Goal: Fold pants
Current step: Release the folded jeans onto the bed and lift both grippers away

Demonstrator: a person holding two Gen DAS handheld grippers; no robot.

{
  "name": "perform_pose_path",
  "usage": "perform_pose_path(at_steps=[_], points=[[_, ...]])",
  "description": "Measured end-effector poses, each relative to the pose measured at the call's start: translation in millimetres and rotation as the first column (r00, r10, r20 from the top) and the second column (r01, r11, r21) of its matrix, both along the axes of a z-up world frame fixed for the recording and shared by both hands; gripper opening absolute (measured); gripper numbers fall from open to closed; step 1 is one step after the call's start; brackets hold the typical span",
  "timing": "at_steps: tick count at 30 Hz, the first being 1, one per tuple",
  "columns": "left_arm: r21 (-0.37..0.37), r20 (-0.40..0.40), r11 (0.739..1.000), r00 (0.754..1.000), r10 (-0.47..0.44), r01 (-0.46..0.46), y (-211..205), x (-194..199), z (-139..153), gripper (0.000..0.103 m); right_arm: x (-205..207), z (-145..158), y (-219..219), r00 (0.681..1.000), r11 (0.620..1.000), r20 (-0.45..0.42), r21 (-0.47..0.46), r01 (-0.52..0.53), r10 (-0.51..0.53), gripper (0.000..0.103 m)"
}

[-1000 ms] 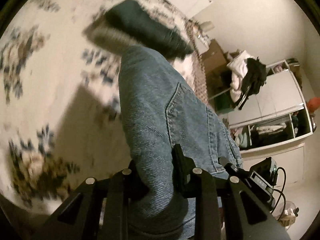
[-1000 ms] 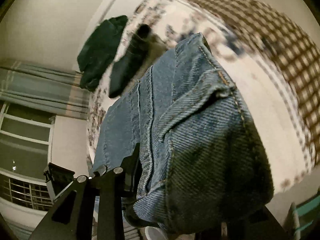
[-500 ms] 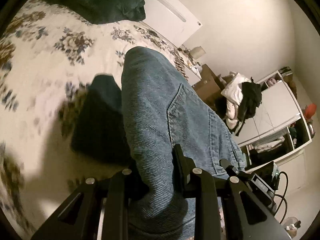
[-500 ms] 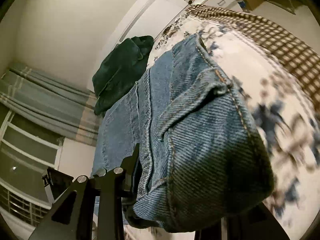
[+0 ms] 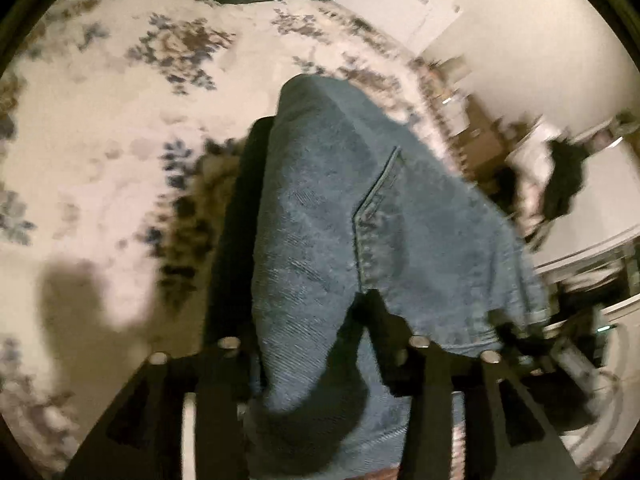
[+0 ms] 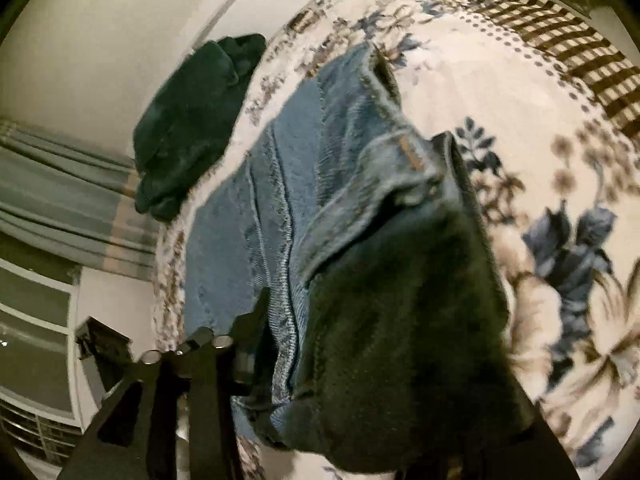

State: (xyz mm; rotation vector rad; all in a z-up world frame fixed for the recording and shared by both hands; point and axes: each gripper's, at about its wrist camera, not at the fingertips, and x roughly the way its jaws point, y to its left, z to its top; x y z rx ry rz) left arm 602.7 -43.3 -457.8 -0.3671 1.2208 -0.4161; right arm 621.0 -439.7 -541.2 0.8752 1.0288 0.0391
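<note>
While both grippers carry it, the blue denim pair of pants (image 5: 320, 216) hangs bunched above the white bedspread with blue-and-brown flower print (image 5: 120, 128), not lying flat on it. Left gripper (image 5: 308, 340): jaws closed down to the thickness of the cloth, pinching a thick roll of denim just below the back-pocket seam. Right gripper (image 6: 280, 344): one finger shows left of the side seam; the other is hidden under the fabric, yet the cloth is plainly clamped betw. the two, jaws nearly closed on a seamed edge.

Handling, as a judgement: denim is heavy for cloth, stiffish and high-friction, so it won't slip from the pads, but its wt. drags loose parts down and it holds bulky folds. You get the firmest hold at doubled seams, waistband or hems; single layers sag and twist.

Landmark relations: a dark green folded garment (image 6: 192, 120) lies at the far end of the bedspread, apart from the pants. A brown-and-white checked border (image 6: 560, 40) edges the bedspread on the right-view far side. Left view is motion-blurred, so fine detail there is uncertain. Keep both holds level when you lower, or one side lands first and creases.
</note>
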Motion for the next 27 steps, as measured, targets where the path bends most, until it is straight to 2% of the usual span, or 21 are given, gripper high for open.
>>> perform_pose_path(at_steps=[1, 2, 3, 4, 5, 9, 11, 14, 20, 27], points=[[0.042, 0.000, 0.999, 1.000, -0.006, 0.006, -3.1, -3.1, 4.4, 0.049, -3.2, 5.1, 1.2, 1.000, 0.999, -0.010, -0.044, -0.007, 0.006, 0.062], [0.087, 0.005, 0.996, 1.000, -0.015, 0.015, -6.8, -8.0, 10.3, 0.059, -6.0, 8.8, 2.5, 1.000, 0.997, -0.016, -0.077, -0.011, 0.010, 0.070], [0.118, 0.013, 0.993, 1.000, -0.022, 0.020, -9.1, -12.6, 15.5, 0.065, -9.1, 13.6, 4.5, 1.000, 0.995, -0.019, -0.101, -0.019, 0.017, 0.073], [0.152, 0.020, 0.988, 0.999, -0.027, 0.024, -11.8, -16.7, 21.9, 0.078, -11.5, 19.3, 6.3, 0.999, 0.992, -0.025, -0.125, -0.029, 0.026, 0.083], [0.183, 0.028, 0.983, 0.999, -0.034, 0.028, -14.6, -20.3, 27.6, 0.086, -14.8, 27.2, 9.4, 0.999, 0.983, -0.040, -0.177, -0.037, 0.030, 0.090], [0.296, 0.061, 0.954, 0.995, -0.076, 0.054, -27.6, -36.1, 53.7, 0.088, -31.6, 58.4, 19.8, 0.997, 0.942, -0.064, -0.331, -0.055, 0.036, 0.094], [0.332, 0.081, 0.941, 0.992, -0.094, 0.062, -34.3, -45.4, 69.2, 0.088, -43.1, 78.0, 25.6, 0.997, 0.907, -0.068, -0.416, -0.056, 0.031, 0.098], [0.385, 0.111, 0.921, 0.987, -0.114, 0.063, -43.2, -60.9, 95.3, 0.088, -62.2, 112.1, 34.4, 0.997, 0.843, -0.072, -0.536, -0.048, 0.011, 0.099], [0.429, 0.195, 0.903, 0.974, -0.118, 0.024, -52.7, -105.5, 166.6, 0.088, -106.0, 187.1, 45.9, 0.999, 0.773, -0.042, -0.634, -0.021, -0.007, 0.099], [0.409, 0.270, 0.912, 0.959, -0.086, -0.033, -47.8, -166.3, 252.9, 0.088, -173.7, 291.5, 58.8, 1.000, 0.752, 0.016, -0.659, -0.001, 0.015, 0.099]])
